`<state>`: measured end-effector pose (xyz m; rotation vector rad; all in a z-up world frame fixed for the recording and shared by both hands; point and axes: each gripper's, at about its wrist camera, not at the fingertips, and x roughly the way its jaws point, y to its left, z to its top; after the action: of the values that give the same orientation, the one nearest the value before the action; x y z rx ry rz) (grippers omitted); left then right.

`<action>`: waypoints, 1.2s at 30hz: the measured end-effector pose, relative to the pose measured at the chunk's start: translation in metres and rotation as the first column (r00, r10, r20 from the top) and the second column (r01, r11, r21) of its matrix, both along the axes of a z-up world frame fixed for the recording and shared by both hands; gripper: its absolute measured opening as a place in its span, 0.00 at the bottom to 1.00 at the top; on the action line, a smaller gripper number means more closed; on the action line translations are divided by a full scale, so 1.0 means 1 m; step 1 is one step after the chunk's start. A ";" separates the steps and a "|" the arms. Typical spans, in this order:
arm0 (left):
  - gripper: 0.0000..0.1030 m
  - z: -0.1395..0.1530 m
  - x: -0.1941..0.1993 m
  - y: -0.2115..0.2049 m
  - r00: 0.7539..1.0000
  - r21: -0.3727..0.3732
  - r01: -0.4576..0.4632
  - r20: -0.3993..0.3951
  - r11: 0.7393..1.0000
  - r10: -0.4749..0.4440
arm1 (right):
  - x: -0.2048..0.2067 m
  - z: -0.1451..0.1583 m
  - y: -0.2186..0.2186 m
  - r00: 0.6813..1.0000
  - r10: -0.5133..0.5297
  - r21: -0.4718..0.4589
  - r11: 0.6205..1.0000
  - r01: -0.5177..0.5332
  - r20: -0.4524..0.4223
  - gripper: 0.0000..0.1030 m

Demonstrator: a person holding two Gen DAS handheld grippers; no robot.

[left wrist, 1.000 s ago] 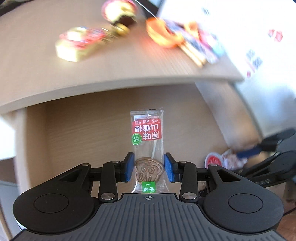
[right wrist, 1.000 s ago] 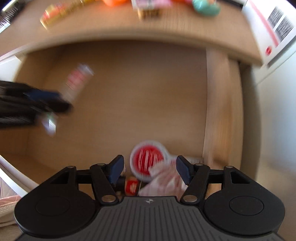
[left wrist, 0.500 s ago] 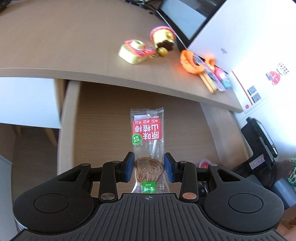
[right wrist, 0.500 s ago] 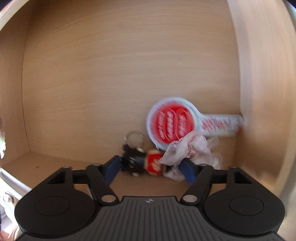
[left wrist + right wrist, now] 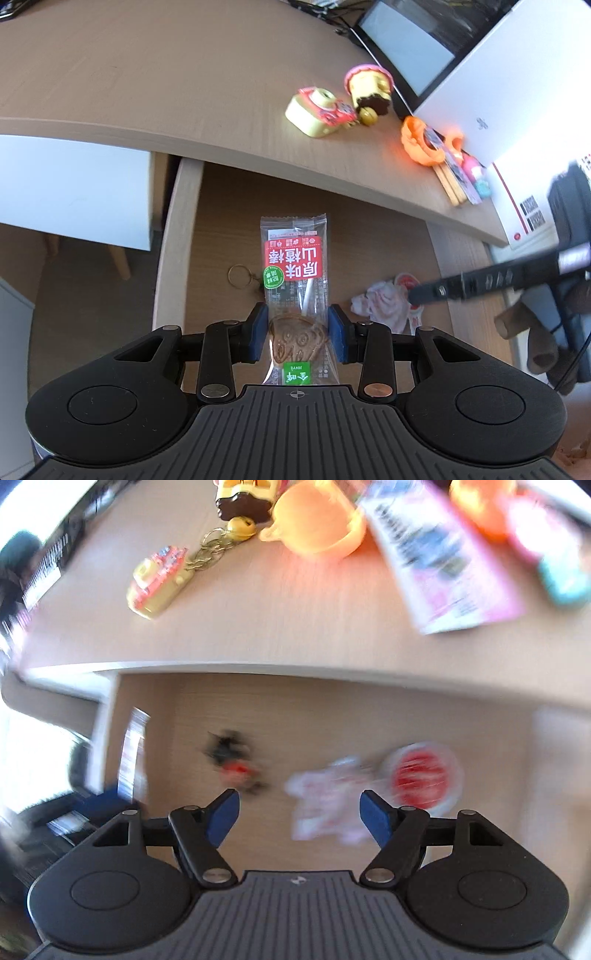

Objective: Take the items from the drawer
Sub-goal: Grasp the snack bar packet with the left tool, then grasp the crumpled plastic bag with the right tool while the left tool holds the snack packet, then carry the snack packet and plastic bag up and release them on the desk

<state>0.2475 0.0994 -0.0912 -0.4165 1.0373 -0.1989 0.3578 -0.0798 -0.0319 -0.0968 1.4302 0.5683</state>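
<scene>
Drawer is my landmark: it stands pulled out under the tabletop, whose front edge overhangs its back part. A second ago my left fingers were low inside it; now they sit higher, above its floor, clamped on the lollipop packet, which sticks out ahead of them over the drawer's middle. So, as I judge it, that item is out and only needs setting down on the tabletop.

My right gripper has pulled back from the drawer's right corner, where half a second ago it was close over the things there. Its fingers are spreading, and nothing is between them. Left in the drawer: a crumpled pink wrapper beside a red round-headed packet toward the right wall, and a small keyring toy nearer the middle.

Room: the drawer's left wall is close by my left gripper, and the tabletop edge is above and ahead. Past that edge, toys crowd the right part; the left is bare.
</scene>
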 end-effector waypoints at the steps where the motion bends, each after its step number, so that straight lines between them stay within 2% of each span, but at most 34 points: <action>1: 0.38 0.001 -0.001 0.002 1.000 -0.001 -0.010 0.001 1.000 0.010 | -0.002 0.000 -0.015 0.999 0.025 -0.052 0.998 -0.022 0.045 0.71; 4: 0.38 0.004 -0.002 0.007 1.000 0.007 -0.031 0.000 0.999 0.031 | -0.010 -0.003 -0.022 0.982 0.069 -0.159 0.986 -0.041 0.175 0.71; 7: 0.38 0.005 -0.003 0.009 0.999 0.023 -0.038 -0.011 0.999 0.038 | -0.016 -0.006 -0.025 0.954 0.106 -0.147 0.987 -0.066 0.282 0.70; 8: 0.38 0.006 -0.004 0.008 0.999 0.029 -0.037 -0.017 0.999 0.037 | -0.033 -0.009 -0.023 0.940 0.115 -0.134 0.988 -0.075 0.321 0.70; 10: 0.38 0.006 -0.004 0.007 0.999 0.043 -0.030 -0.027 0.999 0.032 | -0.042 -0.015 -0.019 0.919 0.118 -0.121 0.990 -0.078 0.375 0.70; 13: 0.38 0.007 -0.004 0.002 0.999 0.059 -0.018 -0.032 0.998 0.020 | -0.060 -0.020 -0.015 0.925 0.141 -0.104 0.988 -0.111 0.354 0.70; 15: 0.38 0.008 -0.004 -0.002 0.999 0.068 -0.006 -0.035 0.998 0.008 | -0.070 -0.021 -0.011 0.920 0.203 -0.111 0.978 -0.176 0.336 0.70; 18: 0.38 0.010 -0.006 -0.011 0.999 0.083 0.016 -0.044 0.996 -0.012 | -0.080 -0.028 0.003 0.894 0.316 -0.193 0.945 -0.266 0.317 0.70; 21: 0.38 0.017 -0.011 -0.019 0.998 0.118 0.042 -0.049 0.992 -0.037 | -0.080 -0.037 0.006 0.889 0.350 -0.245 0.927 -0.283 0.296 0.70; 22: 0.38 0.019 -0.013 -0.021 0.998 0.130 0.052 -0.049 0.990 -0.046 | -0.079 -0.039 0.006 0.891 0.350 -0.242 0.927 -0.286 0.288 0.66; 24: 0.38 0.024 -0.017 -0.026 0.997 0.144 0.075 -0.046 0.987 -0.069 | -0.081 -0.042 0.009 0.888 0.371 -0.254 0.917 -0.306 0.271 0.45; 25: 0.38 0.026 -0.019 -0.028 0.996 0.149 0.085 -0.043 0.985 -0.079 | -0.083 -0.043 0.011 0.884 0.391 -0.272 0.907 -0.322 0.258 0.32; 27: 0.38 0.029 -0.024 -0.030 0.995 0.156 0.100 -0.038 0.983 -0.096 | -0.090 -0.042 0.013 0.875 0.416 -0.288 0.894 -0.343 0.248 0.29; 29: 0.38 0.031 -0.029 -0.032 0.993 0.155 0.114 -0.036 0.981 -0.110 | -0.098 -0.035 0.012 0.874 0.417 -0.270 0.897 -0.351 0.249 0.22; 32: 0.38 0.031 -0.038 -0.034 0.989 0.133 0.146 -0.042 0.980 -0.141 | -0.113 -0.013 0.002 0.890 0.375 -0.201 0.923 -0.330 0.261 0.20; 36: 0.38 0.035 -0.047 -0.041 0.980 0.116 0.197 -0.030 0.974 -0.195 | -0.136 0.025 -0.015 0.900 0.290 -0.130 0.957 -0.261 0.326 0.20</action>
<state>0.2010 0.0585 -0.0561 -0.2085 1.1031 -0.3090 0.2216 -0.0950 -0.0074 -0.4513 1.1044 0.6868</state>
